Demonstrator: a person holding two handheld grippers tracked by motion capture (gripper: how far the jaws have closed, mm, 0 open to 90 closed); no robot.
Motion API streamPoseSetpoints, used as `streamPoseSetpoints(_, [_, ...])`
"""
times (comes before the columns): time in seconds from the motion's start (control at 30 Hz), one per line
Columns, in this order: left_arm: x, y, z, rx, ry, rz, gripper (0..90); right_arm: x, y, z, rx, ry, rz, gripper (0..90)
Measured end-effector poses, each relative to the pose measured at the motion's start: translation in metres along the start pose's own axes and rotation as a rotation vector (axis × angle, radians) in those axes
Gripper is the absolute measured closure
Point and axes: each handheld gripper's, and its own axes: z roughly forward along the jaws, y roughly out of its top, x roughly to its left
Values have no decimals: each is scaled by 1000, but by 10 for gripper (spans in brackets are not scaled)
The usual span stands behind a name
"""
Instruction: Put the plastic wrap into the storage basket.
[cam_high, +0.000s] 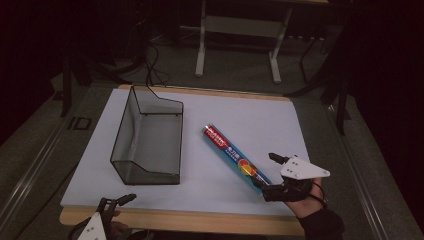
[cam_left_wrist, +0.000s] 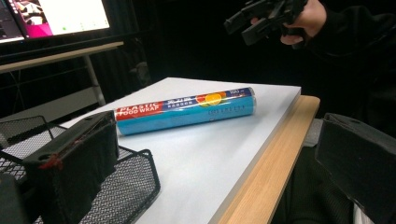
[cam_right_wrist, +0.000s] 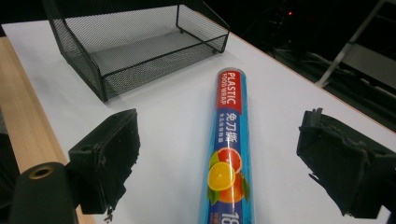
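Between right claw (cam_right_wrist: 219, 163) jaws: wrap roll (cam_right_wrist: 227, 144)

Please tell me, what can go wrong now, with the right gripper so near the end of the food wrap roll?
1. The food wrap roll is round and lies free on the white table; a jaw of the open right gripper may nudge it and roll it away.
2. A grip at its near end may let the far end sag and hit the mesh basket.

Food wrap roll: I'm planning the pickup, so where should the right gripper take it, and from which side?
Grip the food wrap roll across its narrow width near the orange-printed end, from above. It lies flat, already between the right gripper's open fingers.
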Motion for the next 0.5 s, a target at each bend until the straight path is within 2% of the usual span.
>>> streamPoseSetpoints(0.2, [0, 0, 0, 4, -1, 2, 1, -5, 13, 15, 18, 6, -18, 134])
streamPoseSetpoints(0.5, [0, 0, 1, 7, -4, 2, 1, -11, 23, 39, 66, 40, -10, 147])
